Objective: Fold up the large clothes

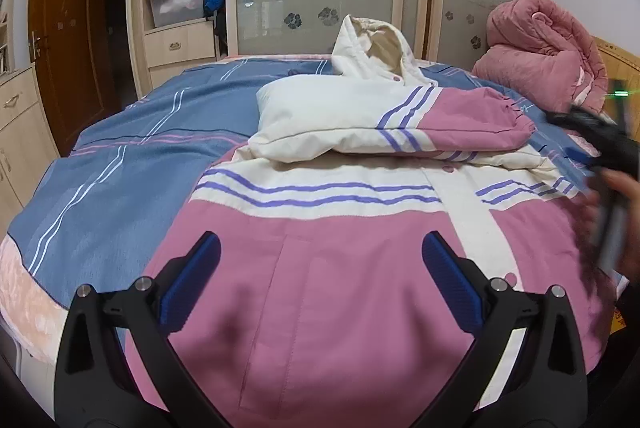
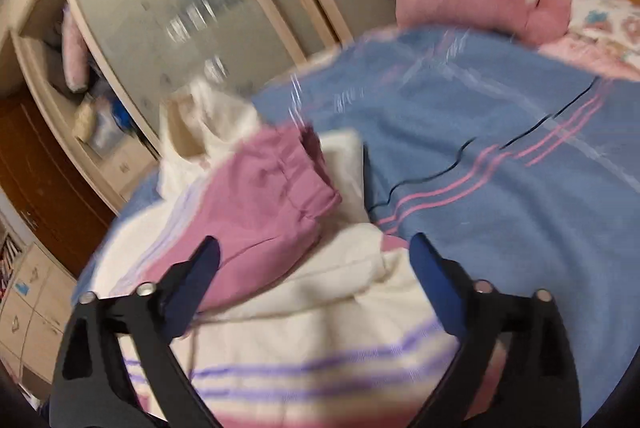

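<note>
1. Now the left gripper (image 1: 320, 280) is hovering with its blue pads spread wide over the near pink part of the padded pink and cream hooded jacket with purple stripes (image 1: 340, 240), and it is pinching nothing.
2. The right gripper (image 2: 314, 268) is also standing wide open above the right side of the jacket, with no cloth between its pads; its picture is blurred, so finer details I cannot tell.
3. One risk, I think, is that the puffy cream and pink sleeve (image 1: 384, 120), which is lying folded across the chest, is springing back open, because the thick filling is pushing against the fold and nothing is pressing it down.
4. Another risk is that a next grip is taking only the top layer of fabric, so the layers are sliding apart and the fold is becoming crooked.
5. Pulling on the jacket could also be dragging the blue striped bed sheet (image 1: 120, 148) under it into wrinkles.
6. The jacket is lying front side up on the sheet, in the middle of the bed, with its cream hood (image 1: 372, 48) standing up at the far end.
7. Its cream button band (image 1: 476, 204) is running down the front, right of the middle, and the cloth is looking quite smooth near the left gripper.
</note>
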The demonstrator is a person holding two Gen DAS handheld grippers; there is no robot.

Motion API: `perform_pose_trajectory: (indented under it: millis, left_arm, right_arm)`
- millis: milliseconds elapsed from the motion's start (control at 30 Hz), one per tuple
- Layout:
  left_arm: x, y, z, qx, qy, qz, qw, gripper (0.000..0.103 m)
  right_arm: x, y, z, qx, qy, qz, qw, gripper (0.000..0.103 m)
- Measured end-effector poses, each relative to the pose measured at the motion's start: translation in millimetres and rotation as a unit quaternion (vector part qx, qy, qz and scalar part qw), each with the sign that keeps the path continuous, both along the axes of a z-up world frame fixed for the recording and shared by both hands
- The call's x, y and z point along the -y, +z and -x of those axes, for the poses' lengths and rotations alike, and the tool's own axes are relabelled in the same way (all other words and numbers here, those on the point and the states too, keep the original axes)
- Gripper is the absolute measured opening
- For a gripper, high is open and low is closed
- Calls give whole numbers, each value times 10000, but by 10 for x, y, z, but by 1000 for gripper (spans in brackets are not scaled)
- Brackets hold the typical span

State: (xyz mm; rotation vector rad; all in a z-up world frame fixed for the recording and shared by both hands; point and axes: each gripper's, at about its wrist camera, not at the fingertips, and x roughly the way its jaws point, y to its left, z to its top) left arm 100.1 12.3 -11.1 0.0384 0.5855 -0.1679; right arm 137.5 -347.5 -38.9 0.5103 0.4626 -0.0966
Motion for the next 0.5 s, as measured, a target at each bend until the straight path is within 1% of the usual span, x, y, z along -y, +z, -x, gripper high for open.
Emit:
perform_pose_trajectory:
  millis: [33,67,133,200,233,267,367,500]
  left_arm:
    - [-6,-5,4,-3,18,3,10000,101]
    - [-8,-8,15,4,41,-4,10000,101]
    - [-15,-7,47,29,69,-44,10000,101]
    - [-30,4,97,59,95,-43,9999,101]
    - [-48,12,137,82,128,-26,9999,101]
    - [-61,19,170,94,164,-19,9998,101]
    - [-111,44,279,93,206,115,9997,101]
    - [-98,72,394,130,226,85,9996,101]
  right_arm:
    - [-85,82,213,110,111,174,9997,98]
    - [-176,146,451,241,199,358,9989,101]
    - [-330,200,854,484,208,689,9962,102]
    - [-480,163,1260,690,154,1024,9922,102]
    - [-544,106,1447,714,78,1102,9913,102]
    - [-591,33,1600,690,29,1055,9920,102]
    - [-700,-118,1793,513,89,1017,9935,102]
    - [-848,-126,1832,493,184,1547,9866,102]
